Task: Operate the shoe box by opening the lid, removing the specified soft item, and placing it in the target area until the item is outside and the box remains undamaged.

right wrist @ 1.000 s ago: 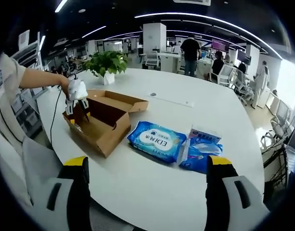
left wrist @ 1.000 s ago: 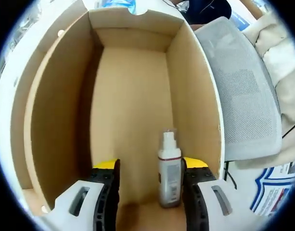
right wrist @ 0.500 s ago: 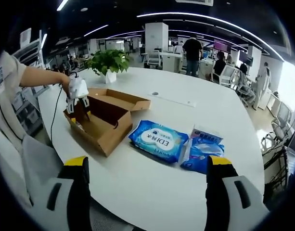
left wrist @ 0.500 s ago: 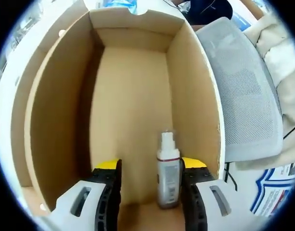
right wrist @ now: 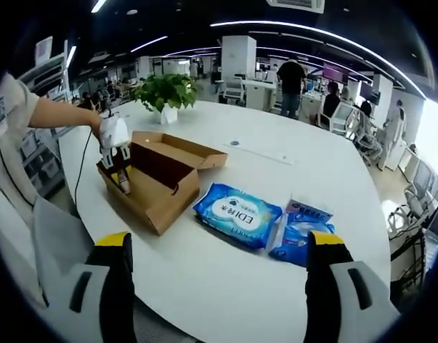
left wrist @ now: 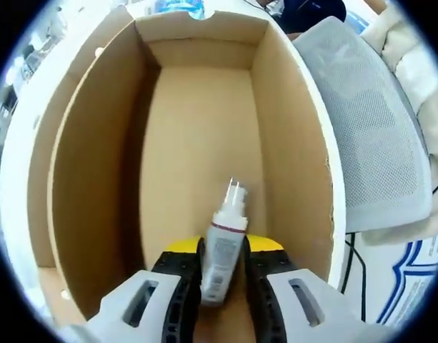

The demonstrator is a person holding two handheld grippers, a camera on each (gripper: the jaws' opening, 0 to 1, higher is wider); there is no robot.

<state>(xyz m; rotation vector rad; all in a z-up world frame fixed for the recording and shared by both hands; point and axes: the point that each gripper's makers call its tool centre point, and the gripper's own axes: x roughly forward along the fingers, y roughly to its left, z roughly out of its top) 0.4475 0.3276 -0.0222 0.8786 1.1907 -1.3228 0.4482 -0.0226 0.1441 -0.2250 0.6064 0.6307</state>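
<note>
White table [right wrist: 290,236] in an open office carried the open box [right wrist: 156,179], a blue wipes pack [right wrist: 237,214] and a smaller pack [right wrist: 299,232] to its right. Left gripper [left wrist: 222,249] was inside the box, jaws clamped on a small spray bottle [left wrist: 220,250], nozzle pointing toward the far wall. Right gripper [right wrist: 217,246] hung wide, holding nothing, over the table's near edge.

Open brown shoe box [left wrist: 197,128] on white table; small white spray bottle [left wrist: 222,246] inside, tilted.
</note>
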